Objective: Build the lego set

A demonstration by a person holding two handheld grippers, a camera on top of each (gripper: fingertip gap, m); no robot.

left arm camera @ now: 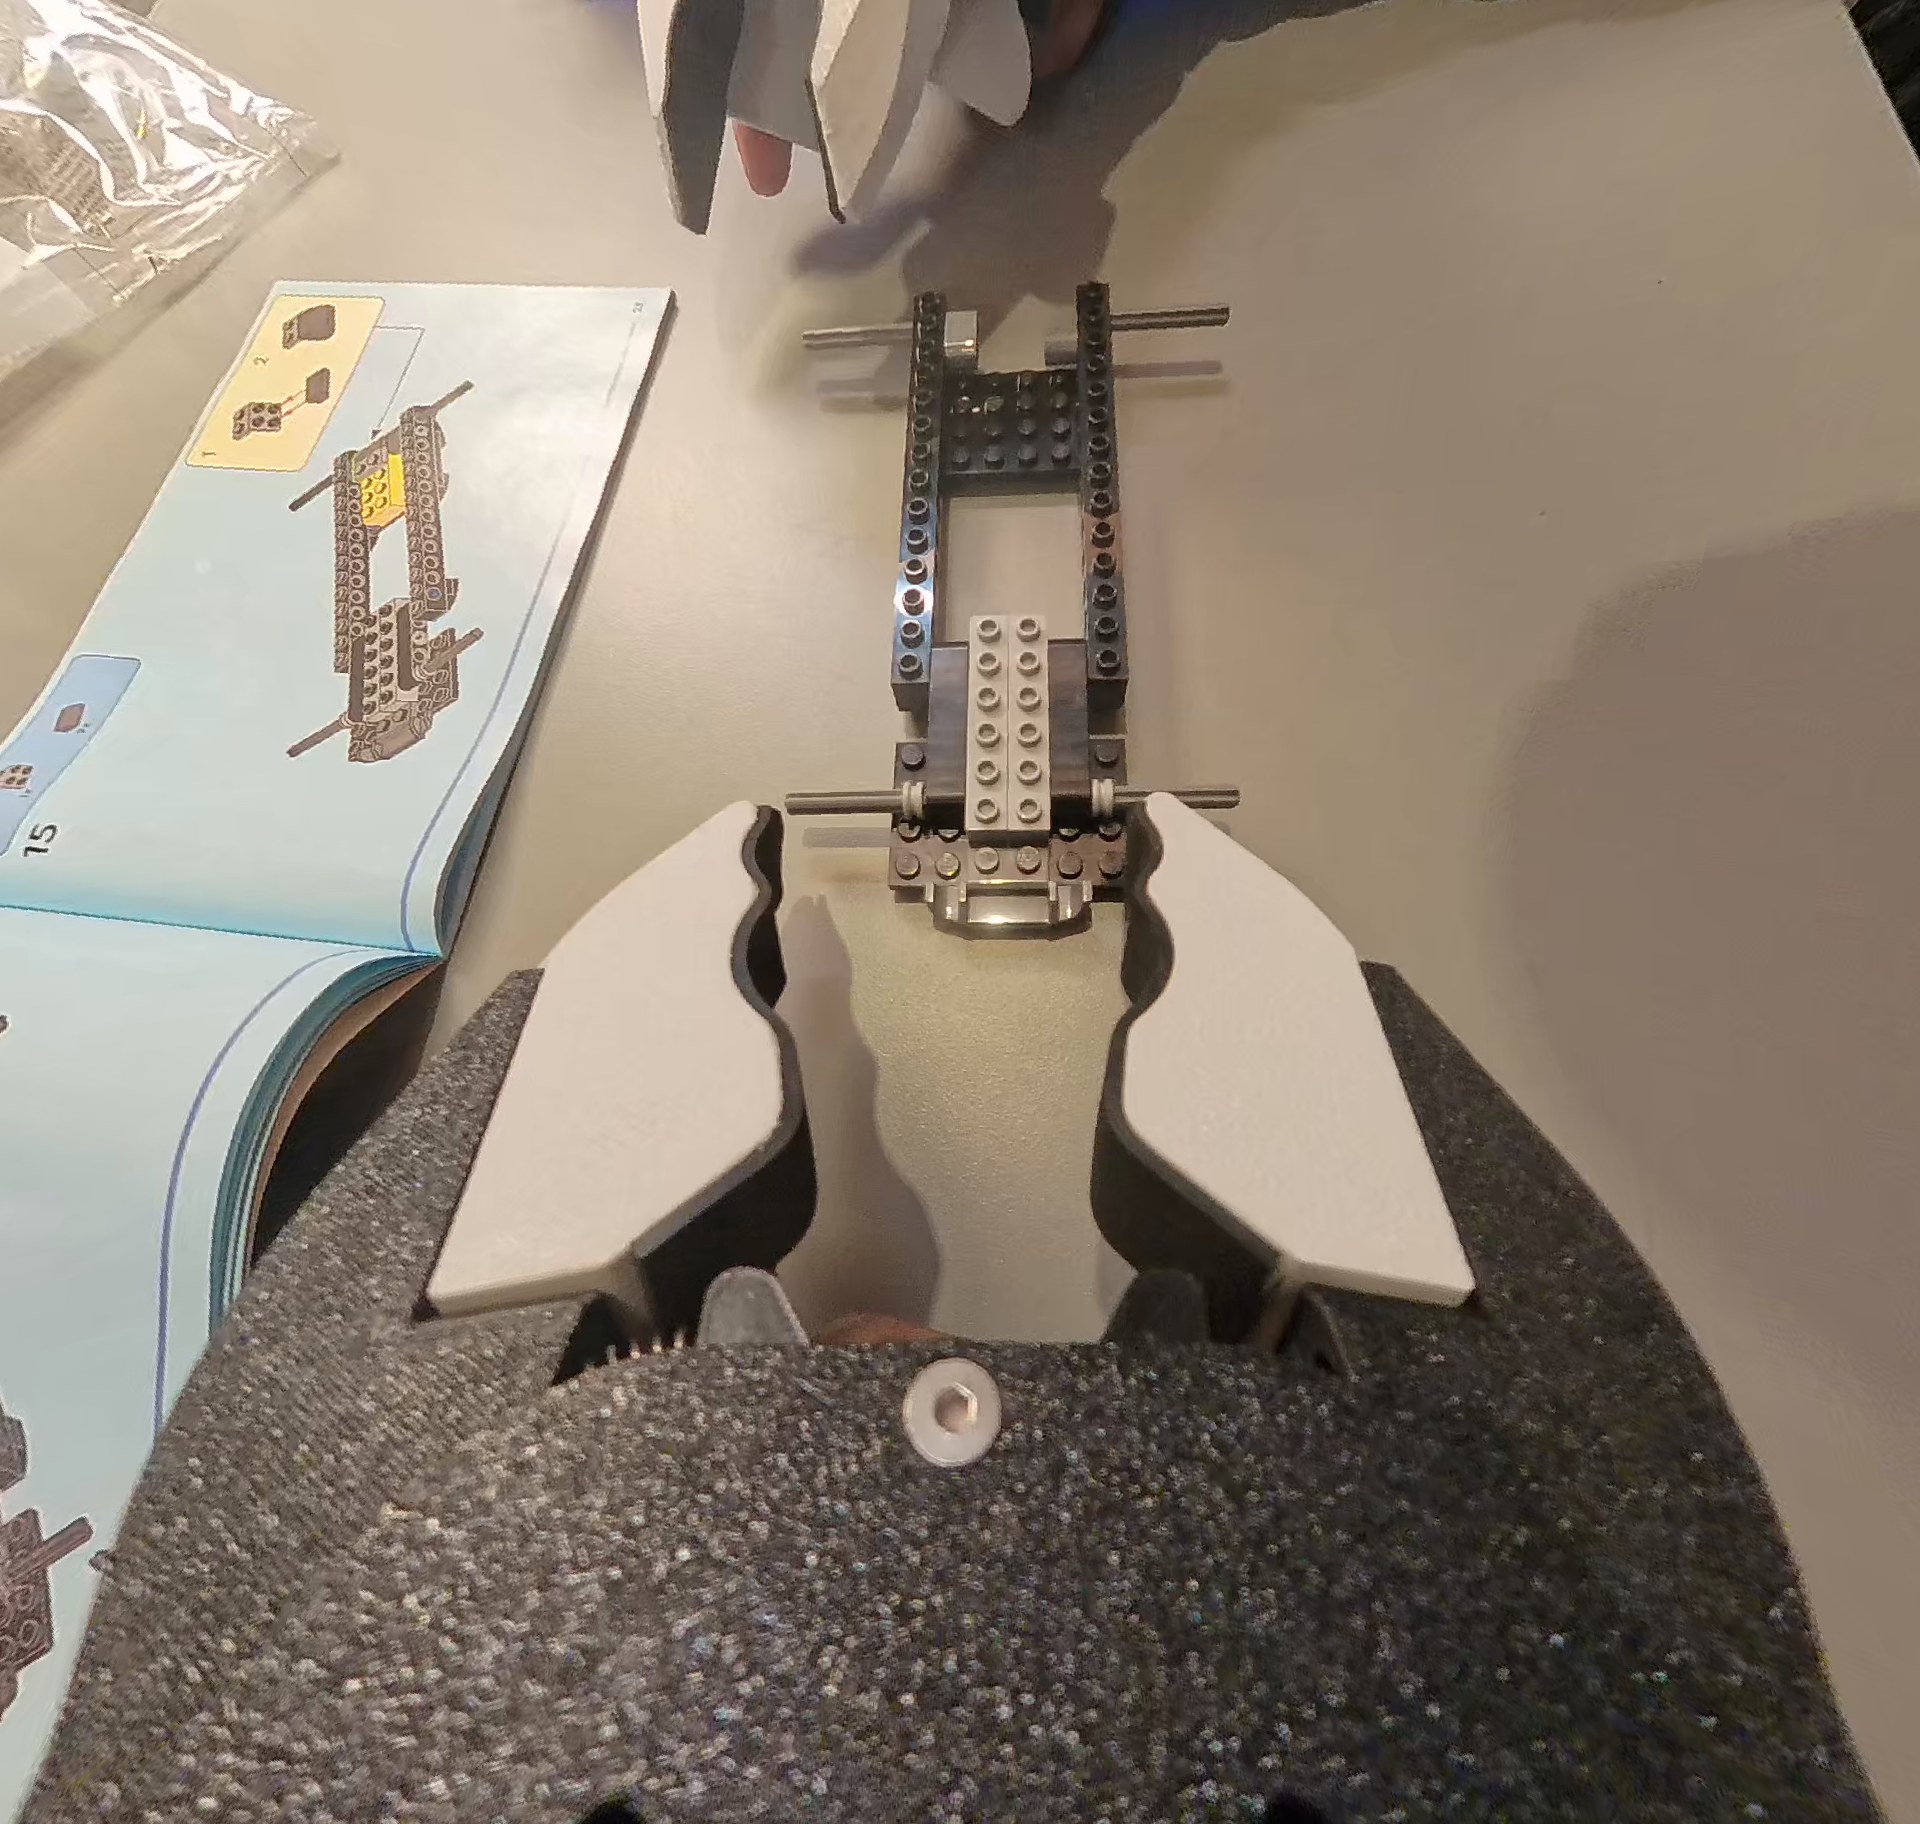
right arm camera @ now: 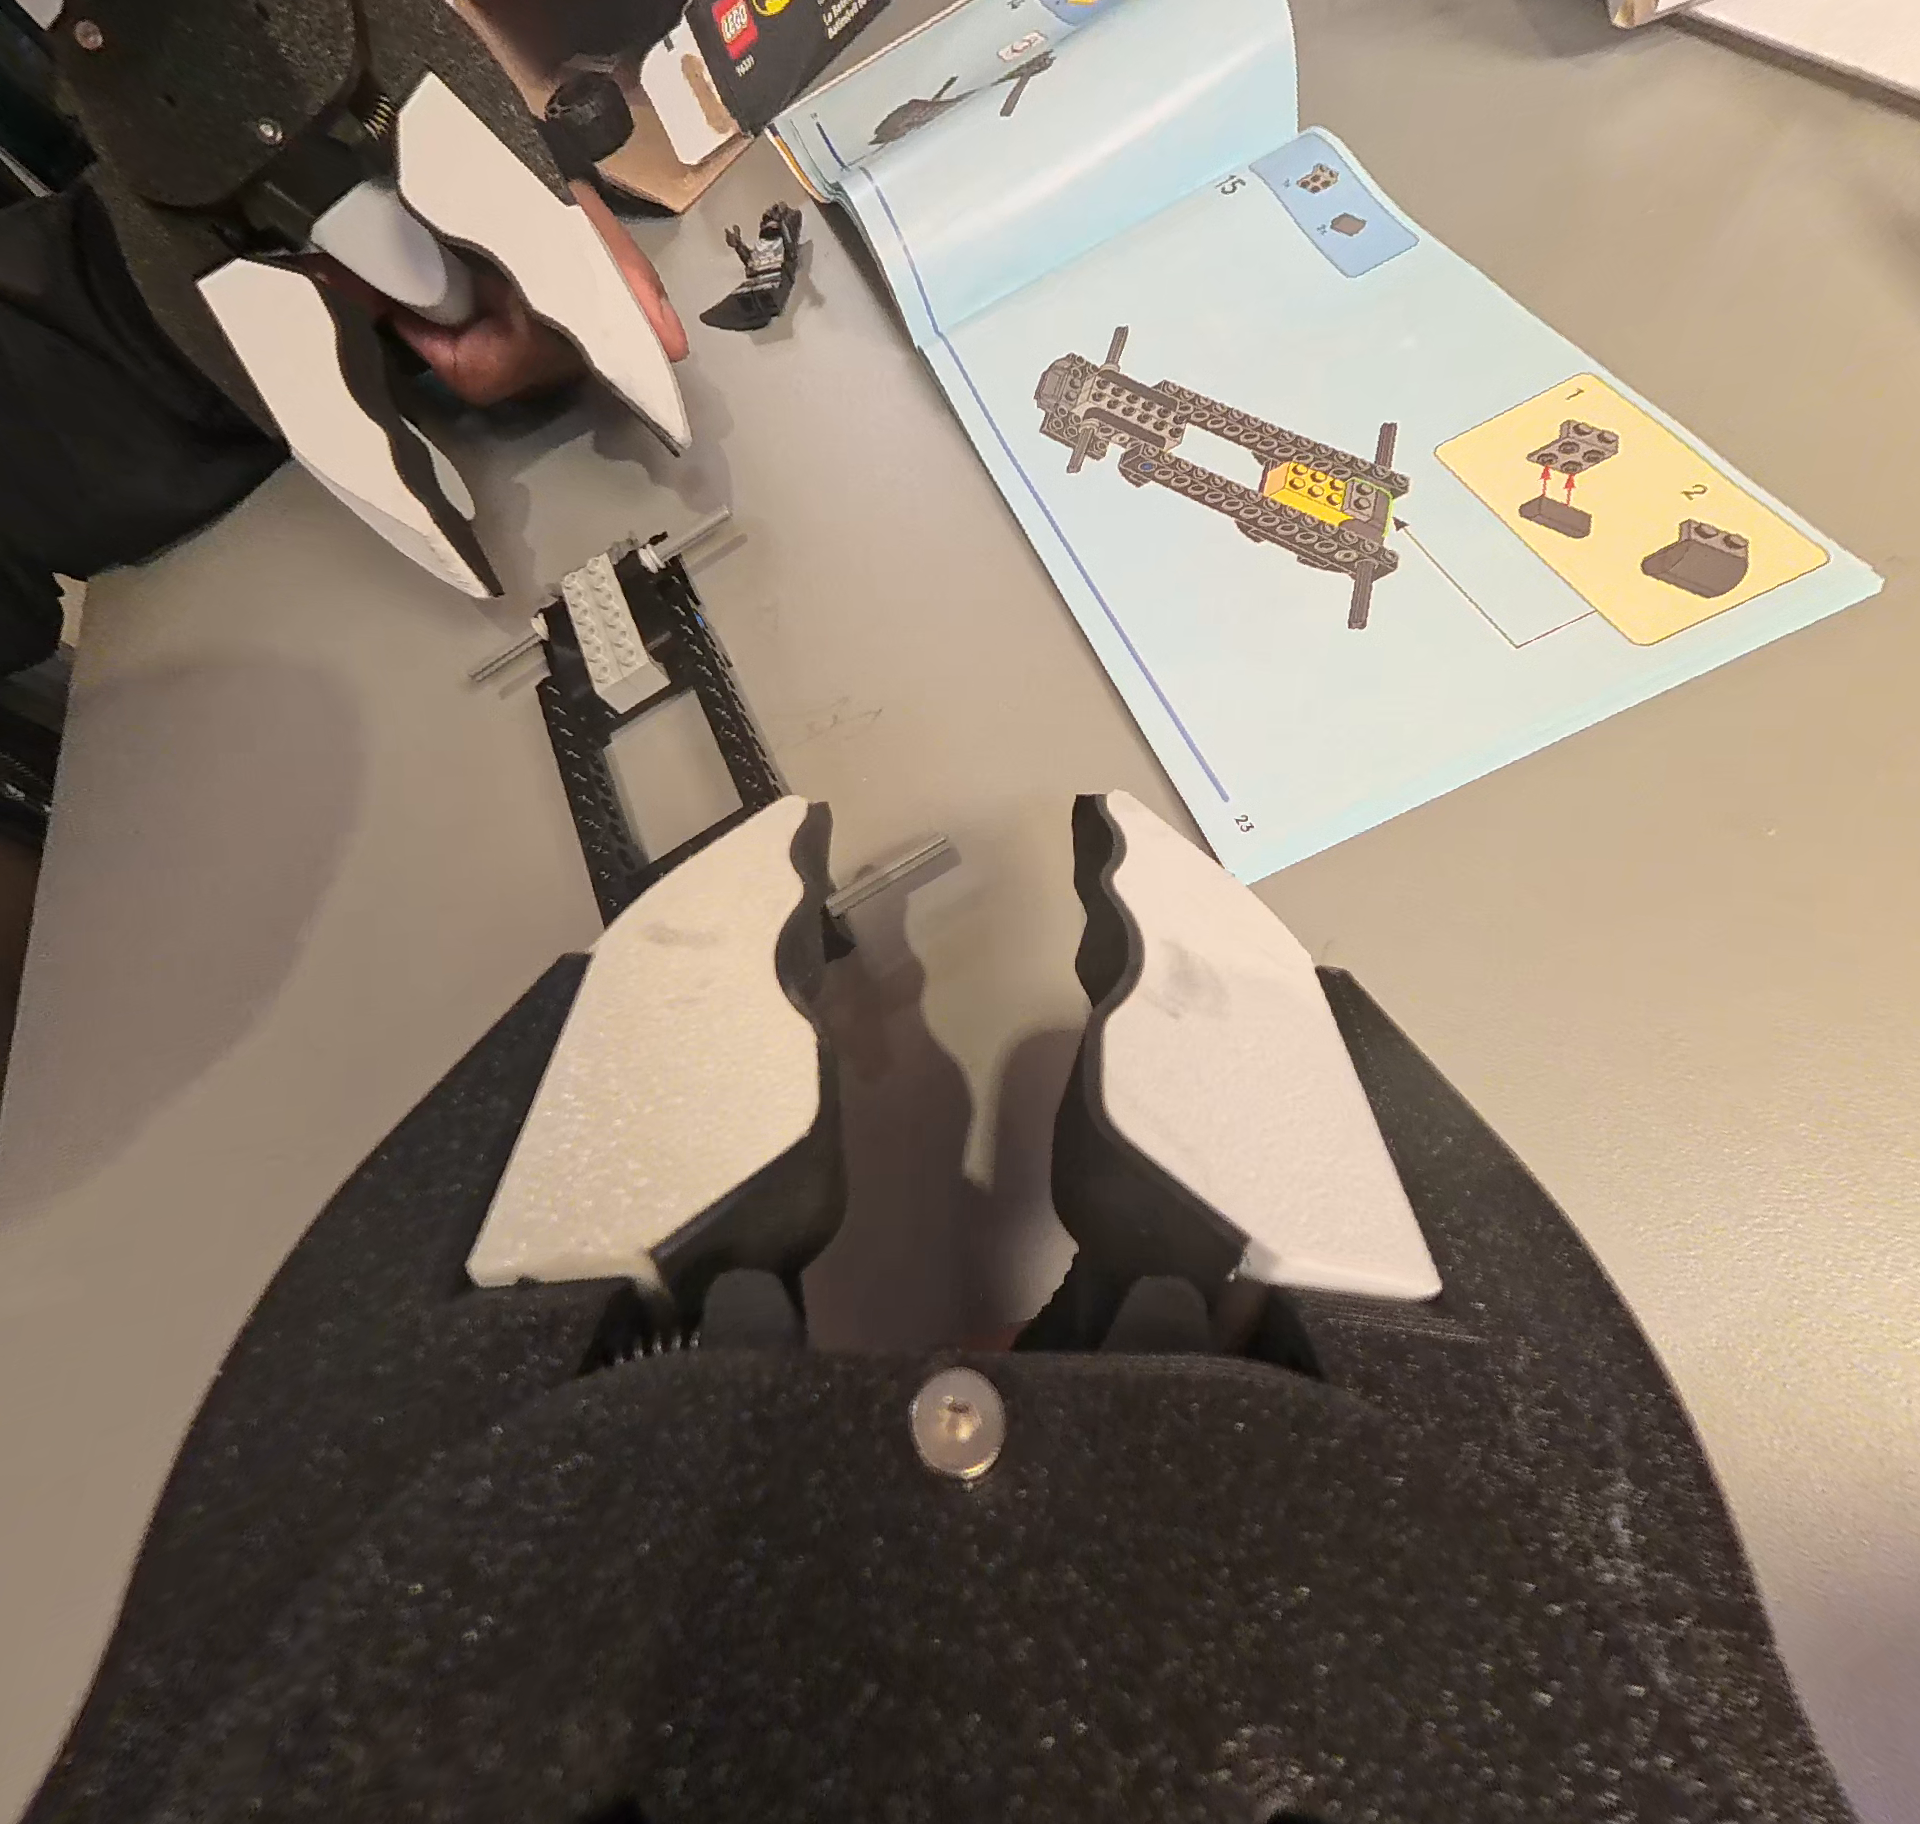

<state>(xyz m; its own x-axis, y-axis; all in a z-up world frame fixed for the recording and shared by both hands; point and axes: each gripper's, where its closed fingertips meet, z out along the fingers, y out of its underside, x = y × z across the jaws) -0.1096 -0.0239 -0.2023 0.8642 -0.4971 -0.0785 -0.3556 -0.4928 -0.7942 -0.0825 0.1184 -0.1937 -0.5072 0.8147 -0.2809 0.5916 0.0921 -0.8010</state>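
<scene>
The chassis (left arm camera: 1003, 569) lies lengthwise straight ahead of the left tongs (left arm camera: 961, 829), its near end between their spread, unpressing fingertips. The right tongs (right arm camera: 951, 829), also released and empty, hover at the far end, one axle (right arm camera: 894, 875) poking between them.

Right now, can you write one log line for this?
left tongs: open, at brick frame's near end | right tongs: open, empty, far end | booklet: open
</scene>
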